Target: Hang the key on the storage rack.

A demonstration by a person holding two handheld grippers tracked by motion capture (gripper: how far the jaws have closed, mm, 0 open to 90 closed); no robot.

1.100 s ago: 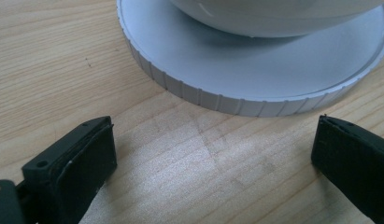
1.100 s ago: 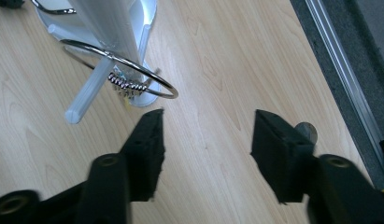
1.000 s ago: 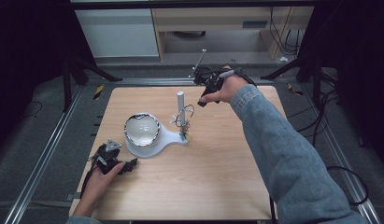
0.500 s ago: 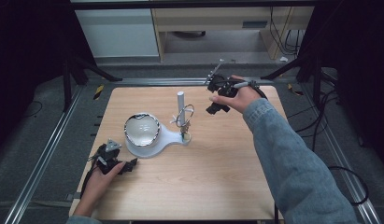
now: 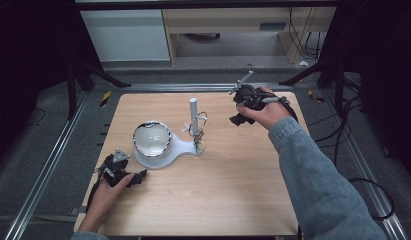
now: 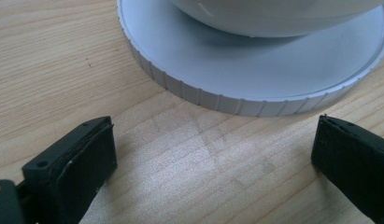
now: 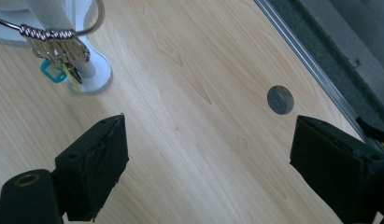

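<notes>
A white stand (image 5: 180, 147) sits mid-table, with a round shiny bowl (image 5: 152, 137) on its wide end and an upright post (image 5: 193, 107) on the narrow end. A bunch of keys (image 5: 198, 132) hangs from a wire hook on the post. My right gripper (image 5: 237, 119) is held above the table to the right of the post, open and empty. Its own view shows the keys (image 7: 59, 51) with a teal tag (image 7: 49, 72) at upper left, beyond the right gripper (image 7: 208, 149). My left gripper (image 5: 139, 176) rests open on the table just short of the stand's ribbed rim (image 6: 213, 95).
A round grey plug (image 7: 280, 99) is set in the wooden tabletop (image 5: 233, 185) near its right edge. Metal rails (image 5: 48, 165) run along both sides of the table. Cabinets and cables lie beyond the far edge.
My right gripper has moved to the right, away from the post. The left gripper and the stand have stayed put.
</notes>
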